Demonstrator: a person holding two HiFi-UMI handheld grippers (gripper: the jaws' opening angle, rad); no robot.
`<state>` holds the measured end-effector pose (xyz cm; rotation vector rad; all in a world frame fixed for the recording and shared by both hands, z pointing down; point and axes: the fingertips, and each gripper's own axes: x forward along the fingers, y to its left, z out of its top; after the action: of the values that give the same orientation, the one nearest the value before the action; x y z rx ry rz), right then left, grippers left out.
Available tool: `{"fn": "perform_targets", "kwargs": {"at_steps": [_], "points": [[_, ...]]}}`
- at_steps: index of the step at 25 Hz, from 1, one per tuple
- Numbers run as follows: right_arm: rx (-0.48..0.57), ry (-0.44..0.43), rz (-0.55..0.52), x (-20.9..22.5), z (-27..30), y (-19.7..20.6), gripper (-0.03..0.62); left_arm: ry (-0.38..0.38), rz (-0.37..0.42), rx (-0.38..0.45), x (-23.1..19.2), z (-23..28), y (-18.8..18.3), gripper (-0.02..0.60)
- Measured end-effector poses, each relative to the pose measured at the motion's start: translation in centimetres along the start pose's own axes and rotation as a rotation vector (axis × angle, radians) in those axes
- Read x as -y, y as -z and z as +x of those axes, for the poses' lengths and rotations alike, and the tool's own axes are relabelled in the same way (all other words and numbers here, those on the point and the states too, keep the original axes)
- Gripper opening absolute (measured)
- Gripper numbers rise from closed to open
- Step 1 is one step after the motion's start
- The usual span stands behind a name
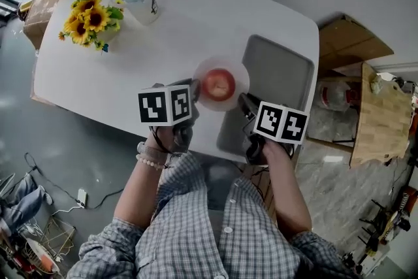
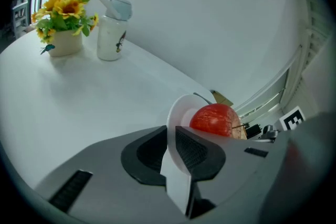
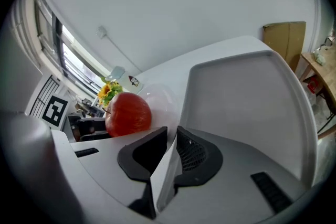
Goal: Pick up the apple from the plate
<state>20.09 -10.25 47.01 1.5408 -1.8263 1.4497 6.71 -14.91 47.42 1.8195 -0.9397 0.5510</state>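
Grey floor (image 1: 78, 140), white table (image 1: 170, 29) with sunflowers (image 1: 88, 17), jug (image 1: 138, 0), tray (image 1: 281, 78); apple (image 1: 218, 83) on plate (image 1: 241, 72)

The left hand (image 1: 171, 138) and right hand (image 1: 266, 151) reach forward side by side. The left tool (image 1: 194, 93) and right tool (image 1: 244, 103) each have their jaws clamped on opposite edges of the plate (image 1: 238, 70).

The apple (image 1: 219, 84) has smooth, glossy red skin. The plate (image 1: 240, 68) under it is thin, translucent white plastic. Left of the plate, the surface (image 1: 170, 36) is smooth, matt white. Right of the plate, the tray (image 1: 287, 72) looks like matt grey plastic. The shirt (image 1: 196, 225) is soft checked cloth.
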Motion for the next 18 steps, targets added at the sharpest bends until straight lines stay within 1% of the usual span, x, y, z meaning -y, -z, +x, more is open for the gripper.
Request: {"fn": "perform_targets", "kwargs": {"at_steps": [3,7,10,18], "points": [[-0.029,-0.022,-0.014,-2.5,1.7,1.0,0.063,-0.023,-0.012,0.008,-2.8,-1.6,-0.1,0.055],[-0.075,-0.033,-0.04,-5.3,4.0,2.8,0.063,-0.064,0.009,-0.009,-6.4,-3.3,0.4,0.055],[-0.107,-0.036,-0.044,-6.9,5.6,4.2,0.063,-0.071,-0.002,-0.02,-8.8,-4.1,0.8,0.055],[-0.165,0.012,-0.07,-8.7,8.9,7.0,0.063,-0.082,-0.039,-0.076,-13.5,-4.3,2.8,0.055]]}}
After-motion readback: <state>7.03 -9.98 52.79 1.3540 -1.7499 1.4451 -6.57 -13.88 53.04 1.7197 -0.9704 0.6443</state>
